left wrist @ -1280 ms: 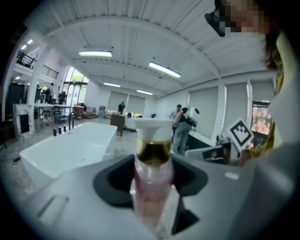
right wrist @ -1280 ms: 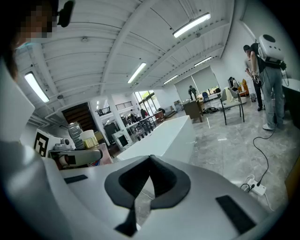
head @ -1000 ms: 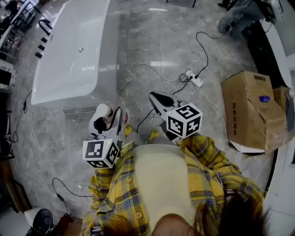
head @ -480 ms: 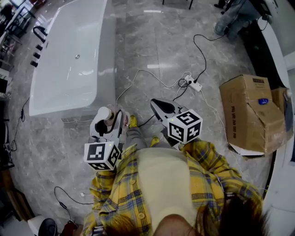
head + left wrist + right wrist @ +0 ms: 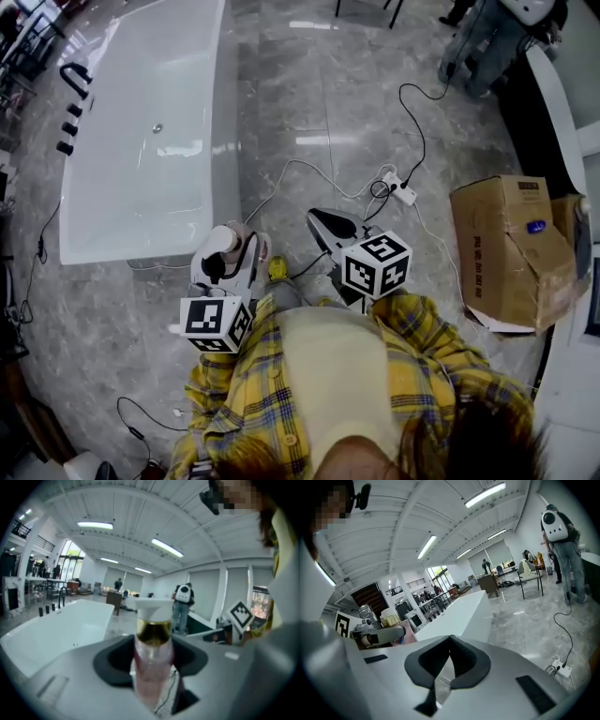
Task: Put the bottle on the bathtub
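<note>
Bottle [image 5: 152,667]: clear pinkish body, gold collar, white cap. It is upright, pinched between the jaws of the left gripper [image 5: 229,253]. It is carried in the air over the marble floor [image 5: 309,103], not on the bathtub [image 5: 141,192]. In the head view it sits just off the tub's near right corner.

Far left, head view: black tap fittings [image 5: 72,77] in a row beside the tub's left rim. The bathtub is white, long and freestanding, with a small drain fitting on its inner wall.

Left gripper: its marker cube [image 5: 214,323] is close to the person, with the jaws pointing up-frame toward the tub's near end. The left gripper view shows dark pads on either side of the bottle's body, with the tub behind at left.

Right gripper [image 5: 321,216]: beside the left one and apart from it, dark nose over open floor. In the right gripper view the jaw tips are pressed together with nothing between them. The tub lies ahead, and the left gripper with the bottle shows at the left edge.

Bottom centre: the person's yellow plaid shirt [image 5: 422,375].

Centre right: a thin cable [image 5: 281,169] runs over the floor to a white power strip [image 5: 403,194].

Right: a cardboard box [image 5: 511,248] on the floor. At top right a second person [image 5: 478,42] is standing, and the right gripper view shows a white backpack on them.
</note>
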`<action>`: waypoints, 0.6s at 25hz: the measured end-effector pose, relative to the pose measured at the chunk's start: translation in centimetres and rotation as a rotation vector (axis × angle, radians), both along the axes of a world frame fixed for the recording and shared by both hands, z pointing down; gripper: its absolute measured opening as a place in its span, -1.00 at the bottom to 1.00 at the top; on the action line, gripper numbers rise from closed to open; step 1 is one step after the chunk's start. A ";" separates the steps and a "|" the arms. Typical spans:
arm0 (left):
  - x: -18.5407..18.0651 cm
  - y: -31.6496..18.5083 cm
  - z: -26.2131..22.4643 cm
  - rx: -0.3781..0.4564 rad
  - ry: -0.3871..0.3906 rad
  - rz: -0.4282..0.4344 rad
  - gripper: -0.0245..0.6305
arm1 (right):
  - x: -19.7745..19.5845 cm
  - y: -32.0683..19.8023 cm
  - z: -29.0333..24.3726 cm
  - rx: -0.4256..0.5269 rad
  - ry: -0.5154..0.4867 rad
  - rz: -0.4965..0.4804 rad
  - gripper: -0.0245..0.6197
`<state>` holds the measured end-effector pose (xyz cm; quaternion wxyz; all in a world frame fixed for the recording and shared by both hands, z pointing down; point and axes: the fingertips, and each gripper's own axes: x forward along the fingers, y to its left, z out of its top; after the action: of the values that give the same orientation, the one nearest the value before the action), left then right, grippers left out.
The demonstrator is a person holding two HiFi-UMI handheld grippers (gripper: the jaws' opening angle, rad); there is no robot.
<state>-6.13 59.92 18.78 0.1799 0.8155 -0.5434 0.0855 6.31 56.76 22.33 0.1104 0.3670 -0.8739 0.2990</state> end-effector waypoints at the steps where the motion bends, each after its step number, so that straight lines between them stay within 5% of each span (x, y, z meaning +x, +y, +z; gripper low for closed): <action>1: -0.5 -0.7 0.1 -0.002 0.002 0.003 -0.26 | -0.6 -0.7 0.0 0.001 0.003 0.000 -0.88; 15: -4.5 -8.4 1.0 -0.011 0.007 0.067 -0.26 | -5.4 -8.9 0.7 -0.013 0.028 0.027 -0.88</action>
<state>-10.60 51.56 19.79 0.1834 0.8324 -0.5148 0.0916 0.92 47.90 23.00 0.1210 0.3823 -0.8653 0.3007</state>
